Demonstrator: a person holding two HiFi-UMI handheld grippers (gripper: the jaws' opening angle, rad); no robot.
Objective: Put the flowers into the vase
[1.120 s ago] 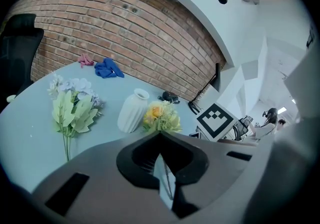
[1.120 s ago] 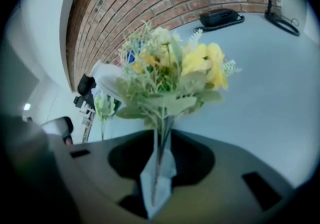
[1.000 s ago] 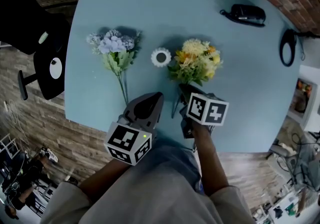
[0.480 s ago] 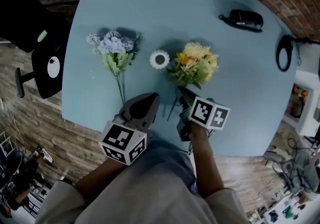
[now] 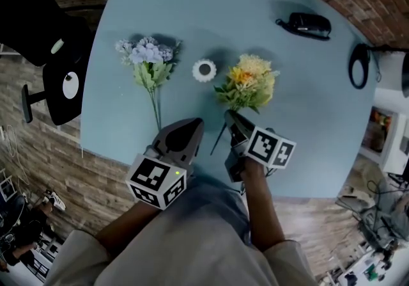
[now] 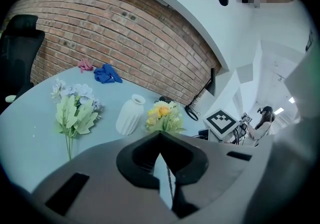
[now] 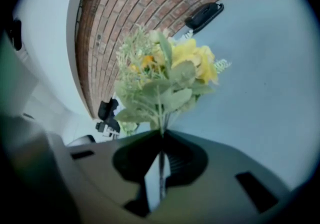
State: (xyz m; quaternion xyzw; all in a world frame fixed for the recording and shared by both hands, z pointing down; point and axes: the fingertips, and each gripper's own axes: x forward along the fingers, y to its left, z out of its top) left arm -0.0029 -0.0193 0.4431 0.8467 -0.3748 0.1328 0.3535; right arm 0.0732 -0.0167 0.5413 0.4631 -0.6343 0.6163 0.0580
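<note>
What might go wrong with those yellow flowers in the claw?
1. The right claw has just been closing on only the thin stem of the yellow flowers; the bushy head may swing or slip.
2. The white vase has a narrow mouth; a missed stem might tip it.

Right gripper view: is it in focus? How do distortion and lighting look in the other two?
Right gripper view: soft all over, the yellow flowers blurred, the brick wall bowed by the wide lens. Left gripper view: sharper, the vase crisp, the wall bowed the same way. Head view: dim, dark corners, table edge curved, soft shadow beside the vase.
</note>
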